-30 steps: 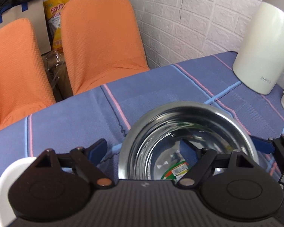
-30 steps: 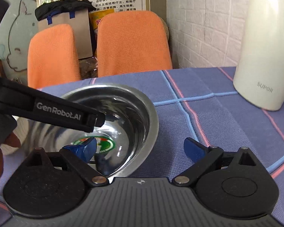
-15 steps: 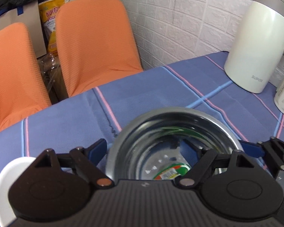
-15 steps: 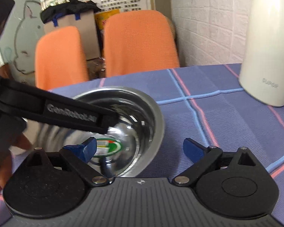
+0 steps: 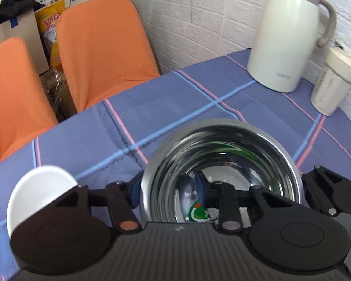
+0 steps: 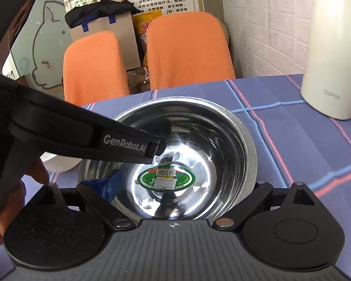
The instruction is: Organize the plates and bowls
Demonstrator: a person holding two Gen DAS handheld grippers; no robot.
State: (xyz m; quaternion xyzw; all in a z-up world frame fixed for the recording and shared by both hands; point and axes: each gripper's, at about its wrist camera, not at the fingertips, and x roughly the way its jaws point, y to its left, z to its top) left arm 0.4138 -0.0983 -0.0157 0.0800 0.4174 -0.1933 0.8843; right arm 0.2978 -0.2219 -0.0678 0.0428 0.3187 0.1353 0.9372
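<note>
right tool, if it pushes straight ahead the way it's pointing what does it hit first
The steel bowl: the right tool already straddles its near rim, so it would press into the bowl wall. The left tool reaches in from the left, though depth there is unclear.

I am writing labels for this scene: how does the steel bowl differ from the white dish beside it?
The steel bowl is shiny, mirror-like metal; the white dish is plain matte white. The steel bowl looks deep and carries a green sticker inside; the white dish shows no marking. The left gripper pinches the steel bowl's rim; nothing grips the white dish. Both are round and sit over the blue tablecloth.
</note>
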